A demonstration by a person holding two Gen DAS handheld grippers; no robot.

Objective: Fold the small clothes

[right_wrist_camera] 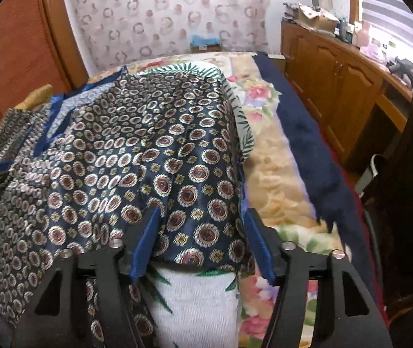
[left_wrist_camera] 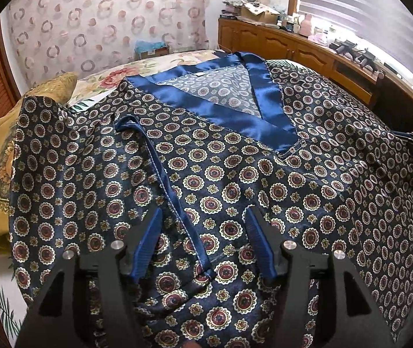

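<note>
Over the bed [right_wrist_camera: 267, 156], both the left gripper [left_wrist_camera: 203, 232] and right gripper [right_wrist_camera: 200, 232] hover wide apart, empty, above the patterned shirt [left_wrist_camera: 235, 174].

Under my claws lies a navy satin top [left_wrist_camera: 235, 179], printed all over with red-and-cream medallions. It is spread front-up across the bed, its plain blue V-neck band [left_wrist_camera: 267, 107] toward the far edge. One blue-hemmed sleeve [left_wrist_camera: 160, 174] is folded in over the chest.
</note>
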